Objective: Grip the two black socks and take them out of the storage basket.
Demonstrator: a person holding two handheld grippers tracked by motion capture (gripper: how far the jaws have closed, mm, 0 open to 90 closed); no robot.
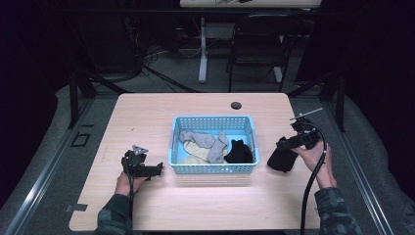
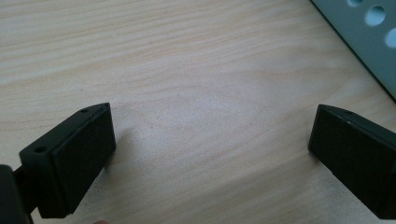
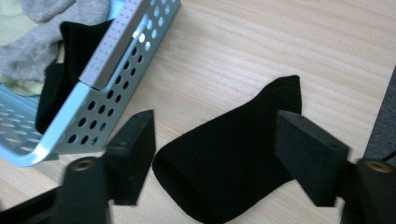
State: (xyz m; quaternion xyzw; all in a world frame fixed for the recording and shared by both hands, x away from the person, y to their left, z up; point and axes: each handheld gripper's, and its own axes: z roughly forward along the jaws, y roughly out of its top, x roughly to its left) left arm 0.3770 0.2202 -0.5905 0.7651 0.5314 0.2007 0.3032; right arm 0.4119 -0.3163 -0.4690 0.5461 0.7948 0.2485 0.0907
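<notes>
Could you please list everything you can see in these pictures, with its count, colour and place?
Table: one, light wood, under everything.
Basket: one, light blue, perforated, at the table's middle.
Grey socks: about two, heaped in the basket.
Pale yellow sock: at least one, in the basket beneath the grey ones.
Black sock in basket: one, at the basket's right end.
Black sock on table: one, lying flat to the right of the basket, between the open right tongs.
Chair: one, dark, on the floor beyond the table.
Left tongs: one, black, open over bare wood left of the basket.
Right tongs: one, black, open, astride the black sock.
Hands: two, one on each tongs.
</notes>
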